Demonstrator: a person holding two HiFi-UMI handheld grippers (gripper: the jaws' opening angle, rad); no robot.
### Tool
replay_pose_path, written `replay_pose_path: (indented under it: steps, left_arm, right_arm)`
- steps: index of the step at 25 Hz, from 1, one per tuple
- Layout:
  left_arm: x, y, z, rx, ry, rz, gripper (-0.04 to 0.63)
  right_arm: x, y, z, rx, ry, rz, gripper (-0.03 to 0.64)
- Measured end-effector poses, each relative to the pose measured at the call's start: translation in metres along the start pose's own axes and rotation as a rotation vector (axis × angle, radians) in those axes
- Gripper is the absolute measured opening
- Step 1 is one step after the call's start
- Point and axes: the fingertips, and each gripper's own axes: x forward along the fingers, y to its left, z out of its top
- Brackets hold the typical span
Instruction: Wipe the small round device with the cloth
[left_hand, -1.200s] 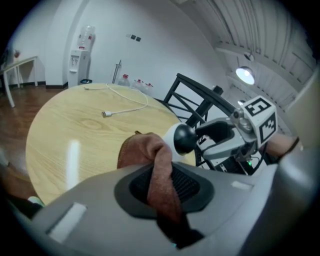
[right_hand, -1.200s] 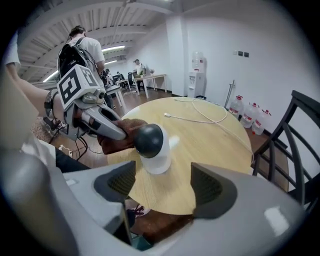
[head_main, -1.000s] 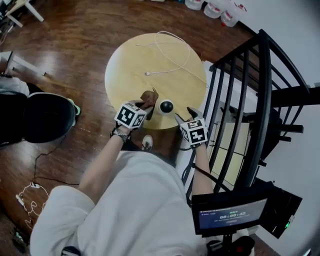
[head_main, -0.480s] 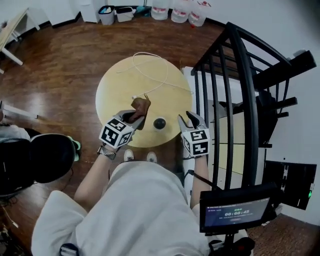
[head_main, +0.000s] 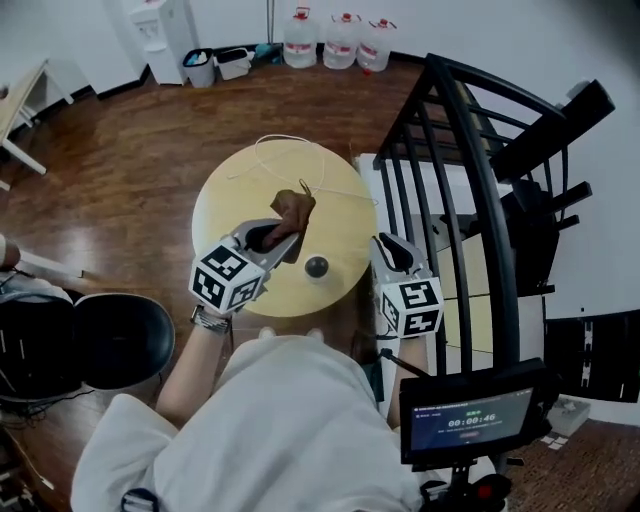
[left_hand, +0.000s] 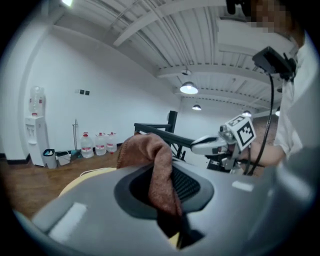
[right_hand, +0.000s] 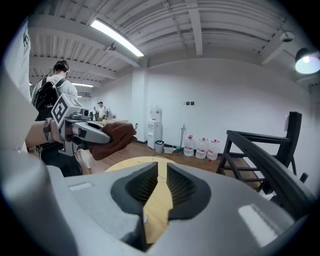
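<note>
- L gripper (head_main: 270, 235) is clenched on the brown cloth (head_main: 293, 210); the cloth is pinched betw. the pads, with a bunch poking out past the tips and a fold hanging down inside the jaws
- R gripper (head_main: 385, 245) has jaws that have just been closing; a slim gap is left, w/ nothing betw. them and only tabletop showing through
- small round device (head_main: 317, 266), a dark ball shape, sits on the round wooden table (head_main: 215, 200) near its front edge; it's betw. the two grippers in the head view and neither touches it
- cloth is held up off the table, apart from the device
- white cable (head_main: 262, 140) loops across the far side of the tabletop
- black railing (head_main: 480, 180) is just R of the table; water bottles (head_main: 340, 40) stand by the far wall
</note>
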Motion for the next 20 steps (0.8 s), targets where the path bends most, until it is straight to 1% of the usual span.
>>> replay_pose_path:
  steps: [2,3,8,12,15,17,20]
  left_arm:
    - [-0.008,-0.004,0.01,0.008,-0.027,-0.009,0.069]
    - [-0.014,-0.005,0.013,0.017,-0.037,-0.009,0.069]
    - [-0.04,-0.003,0.04,0.061,-0.112,0.015,0.069]
    - [-0.064,-0.005,0.057,0.1,-0.185,0.033,0.069]
    - [-0.077,-0.005,0.058,0.114,-0.201,0.033,0.069]
    - [-0.081,-0.007,0.055,0.126,-0.185,0.023,0.069]
    - [-0.085,-0.007,0.039,0.126,-0.149,-0.001,0.069]
  right_arm:
    - [-0.01,-0.006,0.015,0.0,-0.039,-0.028,0.035]
    - [-0.015,-0.007,0.022,0.004,-0.062,-0.042,0.01]
    - [-0.035,-0.01,0.061,0.033,-0.175,-0.094,0.005]
    - [-0.044,0.005,0.076,0.012,-0.233,-0.104,0.005]
    - [-0.042,0.017,0.08,-0.009,-0.222,-0.109,0.005]
    - [-0.04,0.024,0.079,-0.009,-0.197,-0.118,0.005]
    - [-0.04,0.037,0.071,0.003,-0.167,-0.124,0.005]
